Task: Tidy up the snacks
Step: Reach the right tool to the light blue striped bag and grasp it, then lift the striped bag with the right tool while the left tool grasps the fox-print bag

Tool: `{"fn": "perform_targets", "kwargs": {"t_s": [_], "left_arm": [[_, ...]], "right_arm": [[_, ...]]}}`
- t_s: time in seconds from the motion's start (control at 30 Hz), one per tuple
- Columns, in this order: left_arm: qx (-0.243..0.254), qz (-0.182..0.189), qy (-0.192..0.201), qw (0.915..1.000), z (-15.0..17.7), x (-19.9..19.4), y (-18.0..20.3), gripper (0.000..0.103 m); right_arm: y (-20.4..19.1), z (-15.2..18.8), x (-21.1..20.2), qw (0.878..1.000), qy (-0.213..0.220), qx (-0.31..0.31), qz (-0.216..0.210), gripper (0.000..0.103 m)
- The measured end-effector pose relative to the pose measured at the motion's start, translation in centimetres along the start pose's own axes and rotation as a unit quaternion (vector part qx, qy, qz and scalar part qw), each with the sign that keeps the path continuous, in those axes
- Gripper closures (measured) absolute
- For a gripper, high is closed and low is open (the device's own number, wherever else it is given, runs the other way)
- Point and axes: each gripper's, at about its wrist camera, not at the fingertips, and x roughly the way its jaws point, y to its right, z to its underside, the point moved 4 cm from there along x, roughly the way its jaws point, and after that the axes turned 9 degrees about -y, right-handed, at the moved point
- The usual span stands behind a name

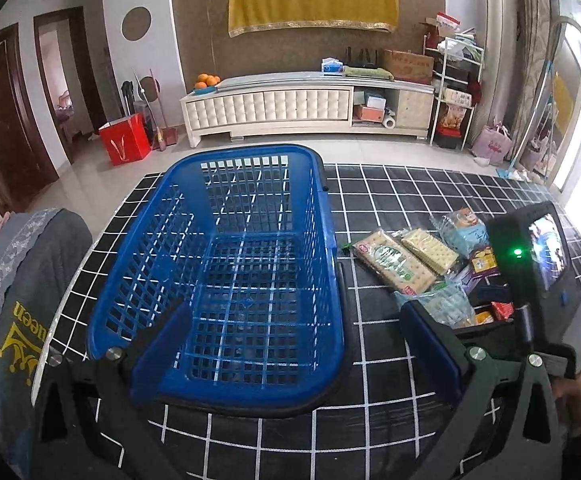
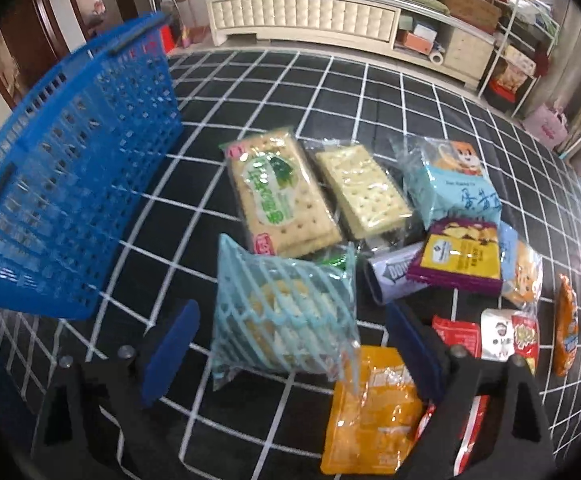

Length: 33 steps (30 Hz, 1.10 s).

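Right hand-held gripper (image 2: 290, 344), jaws apart, straddles my striped bag (image 2: 282, 320) on the tabletop (image 2: 370, 92) beside the basket (image 2: 74, 184). Light, crinkly, crushable; I'd pinch mid-body. Left hand-held gripper (image 1: 294, 344) gapes, empty.

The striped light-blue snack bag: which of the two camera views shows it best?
The right wrist view. There the striped light-blue snack bag lies whole between the open fingers of the right gripper, beside the blue basket. The left wrist view shows only part of it, behind the left gripper's finger and under the cracker pack.
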Motion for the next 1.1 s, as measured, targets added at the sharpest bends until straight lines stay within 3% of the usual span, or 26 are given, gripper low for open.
{"fn": "perform_targets", "kwargs": {"t_s": [0.13,0.37,0.67,1.1], "left_arm": [[-0.005,0.001,-0.003,1.0000,0.1,0.3,0.0,0.000],[-0.007,-0.001,-0.005,1.0000,0.3,0.4,0.2,0.000],[0.004,0.008,0.009,0.9999,0.0,-1.3,1.7,0.000],[0.047,0.056,0.025,0.9970,-3.7,-3.2,7.8,0.000]], "right_arm": [[0.0,0.1,1.2,1.000,-0.011,0.004,-0.007,0.022],[0.5,0.9,0.1,0.999,0.022,0.008,-0.026,0.034],[1.6,2.3,-5.0,0.997,0.068,0.019,-0.037,0.034],[8.1,2.3,-11.9,0.986,0.148,0.068,-0.035,0.034]]}}
